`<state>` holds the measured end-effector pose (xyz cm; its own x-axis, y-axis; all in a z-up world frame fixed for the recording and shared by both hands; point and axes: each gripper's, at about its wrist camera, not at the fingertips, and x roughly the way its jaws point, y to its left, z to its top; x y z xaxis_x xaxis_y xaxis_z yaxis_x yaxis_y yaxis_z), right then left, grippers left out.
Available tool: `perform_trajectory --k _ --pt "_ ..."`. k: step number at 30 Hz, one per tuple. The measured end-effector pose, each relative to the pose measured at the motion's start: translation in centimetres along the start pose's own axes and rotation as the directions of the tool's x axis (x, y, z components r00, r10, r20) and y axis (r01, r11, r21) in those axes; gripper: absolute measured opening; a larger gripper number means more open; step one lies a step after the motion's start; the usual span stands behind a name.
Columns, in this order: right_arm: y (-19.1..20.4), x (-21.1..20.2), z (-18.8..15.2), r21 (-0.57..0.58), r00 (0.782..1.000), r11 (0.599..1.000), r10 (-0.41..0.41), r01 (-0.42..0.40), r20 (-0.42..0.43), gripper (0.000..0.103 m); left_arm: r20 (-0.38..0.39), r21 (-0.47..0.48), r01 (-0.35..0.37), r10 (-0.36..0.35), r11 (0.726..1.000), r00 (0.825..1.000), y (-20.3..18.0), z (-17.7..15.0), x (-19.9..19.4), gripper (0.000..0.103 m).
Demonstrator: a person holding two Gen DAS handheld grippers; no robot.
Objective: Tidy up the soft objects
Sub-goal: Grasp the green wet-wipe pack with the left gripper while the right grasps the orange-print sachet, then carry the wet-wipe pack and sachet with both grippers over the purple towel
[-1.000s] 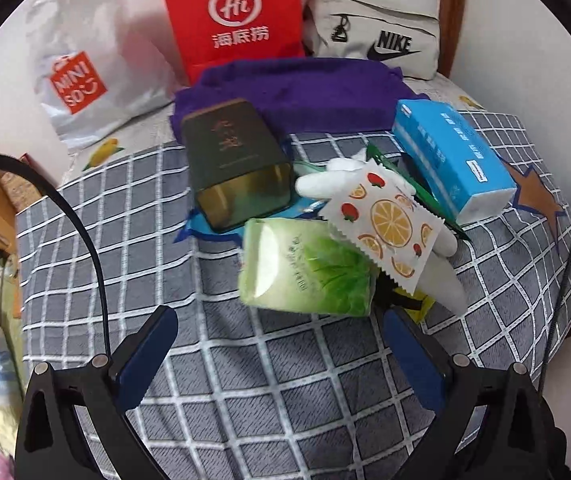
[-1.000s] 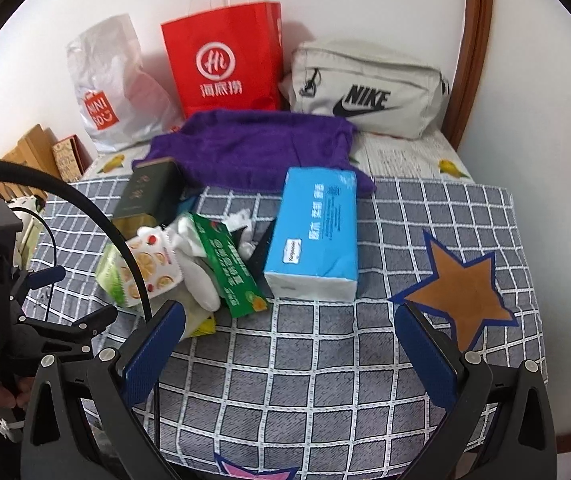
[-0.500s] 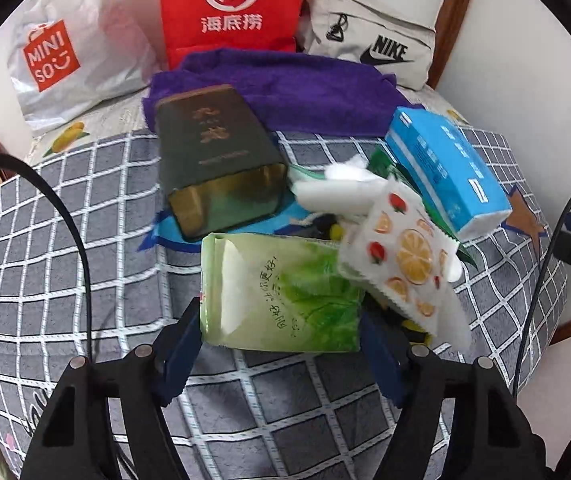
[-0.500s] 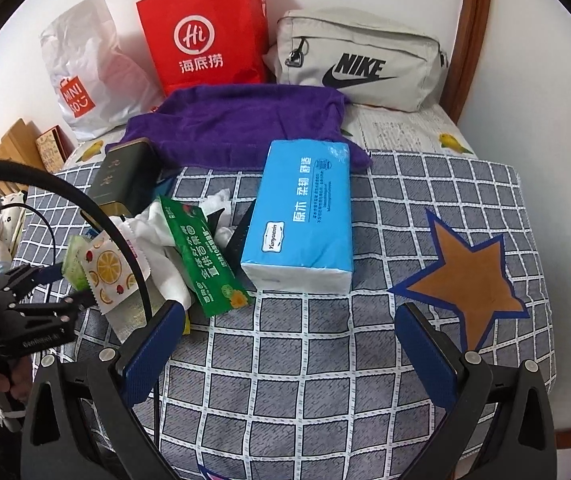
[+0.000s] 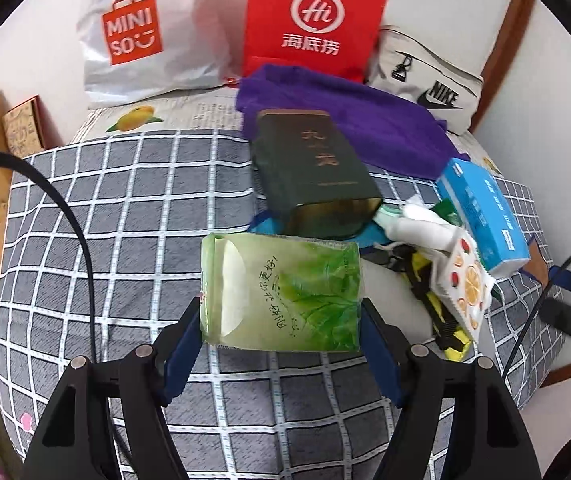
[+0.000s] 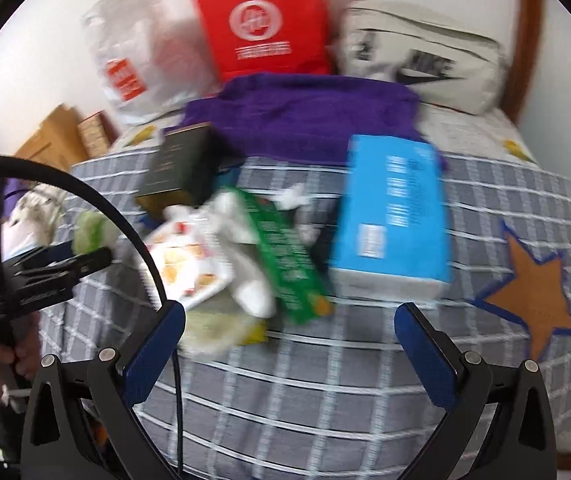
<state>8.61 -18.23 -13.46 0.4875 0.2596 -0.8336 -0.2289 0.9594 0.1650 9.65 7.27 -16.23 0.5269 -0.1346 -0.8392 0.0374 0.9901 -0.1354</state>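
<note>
Green tissue pack (image 5: 281, 292): soft, leaf-printed, lying flat on the checked bedspread (image 5: 125, 208), pinched at both ends by the blue fingers (image 5: 183, 344) of the left gripper (image 5: 281, 340).

Just behind it: dark green tin (image 5: 313, 172), lying on its side. To the right of the pack: a heap of a white cloth (image 5: 425, 228), an orange-print sachet (image 5: 465, 280) and a yellow-and-black strap (image 5: 445, 320); the blue tissue box (image 5: 485, 216) lies just beyond.

Behind the tin: purple towel (image 5: 365, 120). Against the wall: white shopping bag (image 5: 141, 40), red paper bag (image 5: 313, 20), grey pouch (image 5: 425, 88).

Right gripper (image 6: 289, 344): fingers spread wide over bare bedspread, nothing between them; the picture is blurred. Green sachet (image 6: 285, 256) and blue tissue box lie beyond its tips; an orange star patch (image 6: 533, 292) sits to the right.
</note>
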Motion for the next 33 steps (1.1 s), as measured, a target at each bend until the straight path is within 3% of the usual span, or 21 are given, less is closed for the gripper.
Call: perform_trajectory --k 8,13,16,17,22,23,33 --pt "5.1 3.4 1.2 -0.147 0.996 0.985 0.09 -0.09 -0.004 0.103 0.002 -0.029 0.003 -0.003 1.0 1.0 1.5 -0.3 0.0 0.072" --pt "6.4 6.1 1.7 -0.182 0.998 0.981 0.057 -0.063 -0.039 0.103 0.008 -0.047 0.02 -0.019 0.999 1.0 2.3 -0.4 -0.1 0.072" --pt "6.9 6.3 1.6 -0.2 0.997 0.977 0.07 -0.074 -0.027 0.088 0.009 -0.052 0.027 -0.026 0.998 1.0 2.5 -0.4 0.0 0.072" --pt "7.0 6.1 1.6 -0.211 0.997 0.974 0.074 -0.078 -0.029 0.074 0.009 -0.053 0.026 -0.026 0.998 1.0 2.6 -0.4 0.0 0.072" --pt "7.5 4.9 1.2 -0.264 0.996 0.96 0.088 -0.088 -0.012 0.066 0.008 -0.057 0.034 -0.034 0.998 0.999 2.7 -0.5 0.2 0.072" --pt "7.6 4.7 1.1 -0.268 0.996 0.959 0.089 -0.09 -0.018 0.057 0.006 -0.056 0.034 -0.034 0.998 0.999 2.7 -0.6 0.1 0.072" --pt "6.3 3.7 0.4 -0.225 0.993 0.967 0.118 -0.12 -0.02 0.053 0.021 -0.063 0.051 -0.05 0.997 0.999 2.4 -0.8 -1.1 0.072"
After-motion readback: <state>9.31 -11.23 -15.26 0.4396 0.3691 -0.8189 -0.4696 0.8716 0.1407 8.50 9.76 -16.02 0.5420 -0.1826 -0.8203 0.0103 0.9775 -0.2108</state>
